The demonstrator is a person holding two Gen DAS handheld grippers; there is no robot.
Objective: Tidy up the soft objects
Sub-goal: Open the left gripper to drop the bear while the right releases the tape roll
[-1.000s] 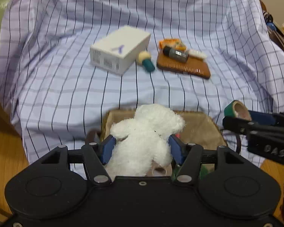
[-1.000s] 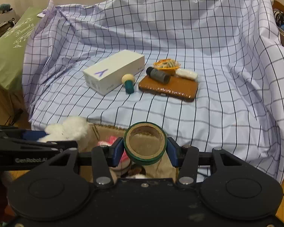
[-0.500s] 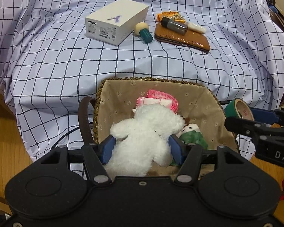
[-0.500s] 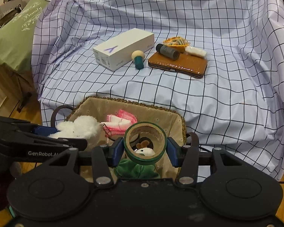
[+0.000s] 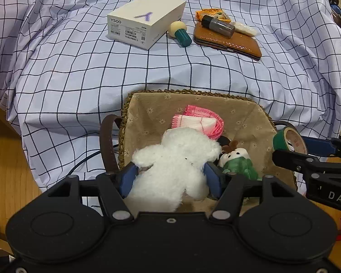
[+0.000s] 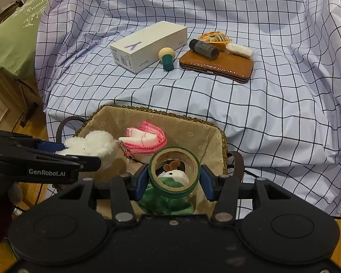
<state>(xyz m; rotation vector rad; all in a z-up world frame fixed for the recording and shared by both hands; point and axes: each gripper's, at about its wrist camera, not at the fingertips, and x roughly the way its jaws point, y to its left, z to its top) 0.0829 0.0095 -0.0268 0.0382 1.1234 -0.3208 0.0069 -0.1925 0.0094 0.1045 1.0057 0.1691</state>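
Observation:
My left gripper holds a white plush bear over the near part of a woven, cloth-lined basket. Its jaws are opening, with the blue pads still against the bear's sides. Inside the basket lie a pink-edged folded cloth and a small green plush. My right gripper is shut on a green tape roll, above the green plush. In the right wrist view the left gripper with the bear comes in from the left over the basket.
Farther back on the checked cloth lie a white phone box, a teal bottle with a cream cap, and a brown wallet bearing a dark vial. A green bag sits left; wooden floor surrounds the basket.
Both views have tipped downward, so the basket's inside with the pink cloth and green plush has come into sight. The bear and tape roll stay between their pads.

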